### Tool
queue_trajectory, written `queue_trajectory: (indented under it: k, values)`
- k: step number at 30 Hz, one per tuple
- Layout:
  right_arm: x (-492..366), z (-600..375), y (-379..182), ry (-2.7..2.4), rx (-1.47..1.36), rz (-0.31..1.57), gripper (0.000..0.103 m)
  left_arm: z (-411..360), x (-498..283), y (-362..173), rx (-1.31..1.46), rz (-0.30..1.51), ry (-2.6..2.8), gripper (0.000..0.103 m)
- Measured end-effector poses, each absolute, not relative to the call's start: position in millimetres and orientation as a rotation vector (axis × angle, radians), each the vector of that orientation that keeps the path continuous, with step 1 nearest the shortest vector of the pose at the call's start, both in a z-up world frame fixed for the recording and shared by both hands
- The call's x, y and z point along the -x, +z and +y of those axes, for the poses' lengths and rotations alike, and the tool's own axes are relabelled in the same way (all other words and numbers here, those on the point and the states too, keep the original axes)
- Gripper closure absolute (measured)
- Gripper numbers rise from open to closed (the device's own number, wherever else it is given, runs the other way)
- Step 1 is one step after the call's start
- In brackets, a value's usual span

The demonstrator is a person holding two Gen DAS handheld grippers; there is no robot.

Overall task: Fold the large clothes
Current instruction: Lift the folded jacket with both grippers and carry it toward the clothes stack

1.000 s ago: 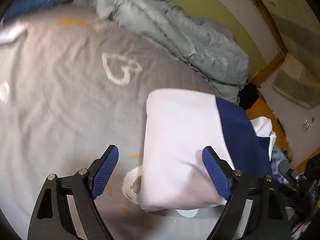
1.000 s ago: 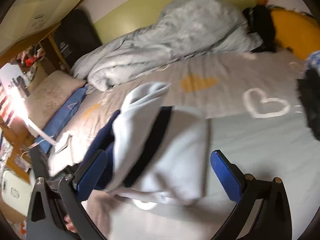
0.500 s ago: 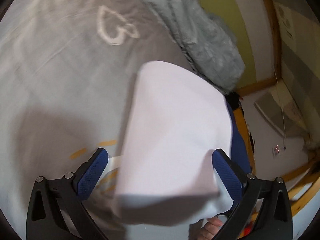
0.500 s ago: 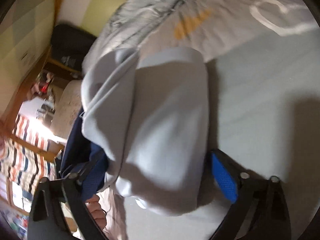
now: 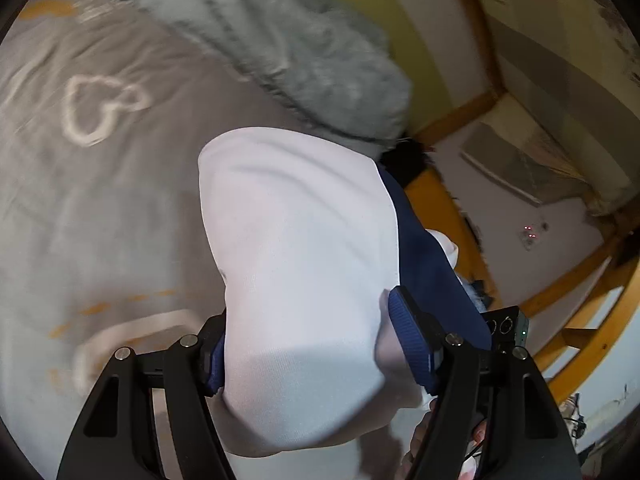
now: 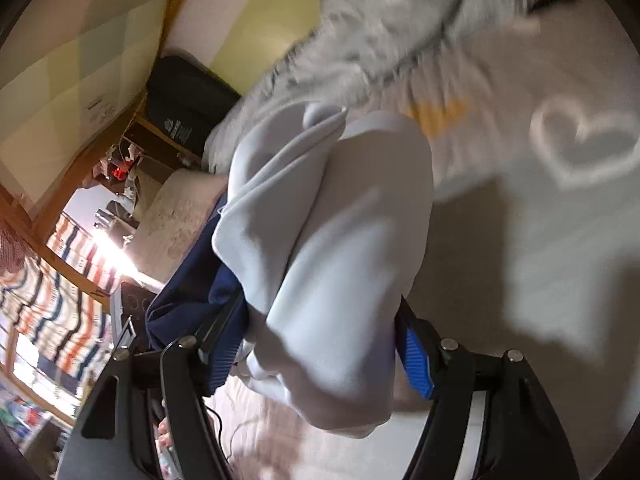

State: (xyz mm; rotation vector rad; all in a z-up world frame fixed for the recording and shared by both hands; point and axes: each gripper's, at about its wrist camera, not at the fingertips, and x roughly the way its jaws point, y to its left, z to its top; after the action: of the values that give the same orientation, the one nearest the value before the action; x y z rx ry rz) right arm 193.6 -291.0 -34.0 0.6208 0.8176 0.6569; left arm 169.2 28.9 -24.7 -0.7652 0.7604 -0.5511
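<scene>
Though folded, soft bulging garment (image 5: 304, 264)

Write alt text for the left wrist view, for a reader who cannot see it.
The left tool is closing on a folded white and navy garment, which sits between its blue pads above a grey bedsheet printed with hearts. A crumpled grey duvet lies behind.

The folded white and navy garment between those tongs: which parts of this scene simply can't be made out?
- Garment's underside: left wrist view, hidden by its own bulk.
- Left tongs: left pad mostly covered by cloth; they are closing around it.
- Right tongs: closing too; cloth drapes over the left pad.
- Grey quilt: motion-blurred in both views.
- Person's hand: cut off by the bottom edge and the frame.
- Shelf clutter: too small.
</scene>
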Motion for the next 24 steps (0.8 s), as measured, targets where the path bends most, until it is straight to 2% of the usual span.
queue_trajectory:
  k: [5,12,19,22,24]
  values:
    - [-166.4,-354.6,26.4,0.597,-0.605,0.732,0.036,-33.0,-180.0,35.5,0.685,0.7,-0.694,0.035]
    - [-140.8,-491.4,97.0,0.439,-0.604,0.656,0.033,-175.0,-218.5,96.9,0.624,0.66,-0.907,0.035]
    - [-131.6,-623.3,121.5,0.165,-0.653,0.612,0.033,-333.2,-268.8,109.7,0.612,0.751,-1.072,0.035]
    - [-121.7,-660.3,119.7,-0.012,-0.682,0.605,0.032,-389.2,-282.9,97.5,0.609,0.814,-1.125,0.034]
    - [-123.0,-667.1,115.1,-0.187,-0.629,0.668,0.032,-419.1,-289.6,74.9,0.604,0.888,-1.123,0.034]
